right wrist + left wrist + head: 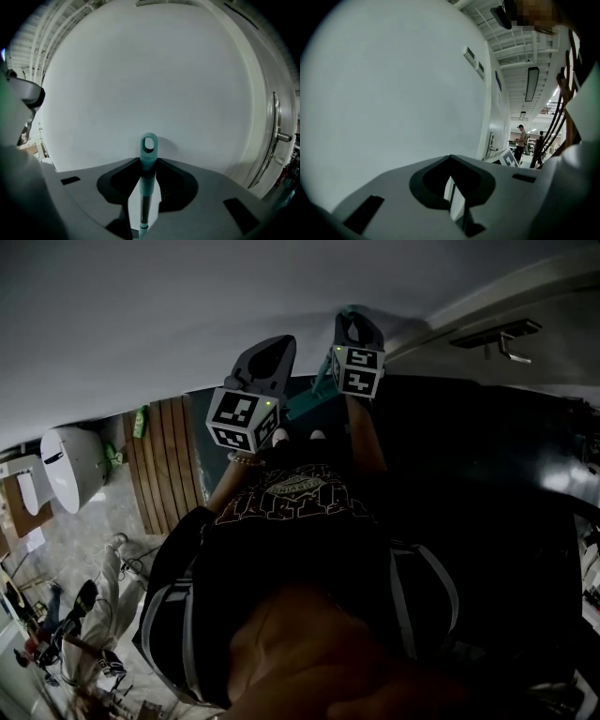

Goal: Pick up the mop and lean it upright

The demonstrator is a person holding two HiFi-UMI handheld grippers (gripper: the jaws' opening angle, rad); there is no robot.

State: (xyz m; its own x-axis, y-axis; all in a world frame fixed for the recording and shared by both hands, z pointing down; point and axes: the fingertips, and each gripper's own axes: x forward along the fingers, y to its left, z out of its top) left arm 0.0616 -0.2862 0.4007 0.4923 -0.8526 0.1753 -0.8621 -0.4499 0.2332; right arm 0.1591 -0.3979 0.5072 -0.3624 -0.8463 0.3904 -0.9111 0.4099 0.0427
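Observation:
A mop with a teal handle (148, 161) stands upright between the jaws of my right gripper (148, 187); its hanging loop (149, 143) rests close against the white wall (150, 84). The pads sit tight on both sides of the handle. In the head view the right gripper (357, 332) is raised to the wall, with a teal stretch of the mop (305, 405) below it. My left gripper (270, 354) is beside it to the left, also raised. Its pads (457, 199) lie together with nothing between them. The mop head is hidden.
A white door with a metal lever handle (281, 137) stands right of the mop. A wooden slatted panel (164, 465), a white rounded object (70, 465) and cluttered cables (66, 634) lie at the left on the floor. People (520, 143) stand far down the hall.

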